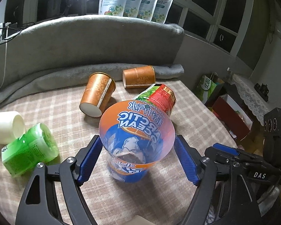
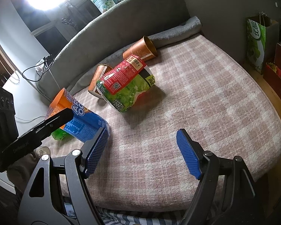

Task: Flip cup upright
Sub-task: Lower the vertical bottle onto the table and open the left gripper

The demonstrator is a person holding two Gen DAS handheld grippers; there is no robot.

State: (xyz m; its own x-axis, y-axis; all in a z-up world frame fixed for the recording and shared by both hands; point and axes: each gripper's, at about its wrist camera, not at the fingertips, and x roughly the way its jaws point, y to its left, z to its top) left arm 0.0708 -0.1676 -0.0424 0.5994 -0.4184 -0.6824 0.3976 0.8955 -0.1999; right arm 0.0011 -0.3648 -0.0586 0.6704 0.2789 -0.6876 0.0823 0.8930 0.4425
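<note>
The cup [image 1: 135, 140] stood mouth-up but tilted on the plaid mat [image 1: 46, 112], between the blue pads of the left gripper [image 1: 138, 159]; jaws were spread, with both pads at or just beside its wall, contact unclear. The right gripper [image 2: 142, 150] hung over bare mat, jaws wide apart and empty, cup just beyond its left pad [image 2: 96, 150].

Domestic room, likely living area. Grey sofa [image 1: 88, 43] behind a plaid-cloth table [image 2: 215, 97]; paned windows [image 1: 211, 13]; lace-covered side table [image 1: 251, 91].
</note>
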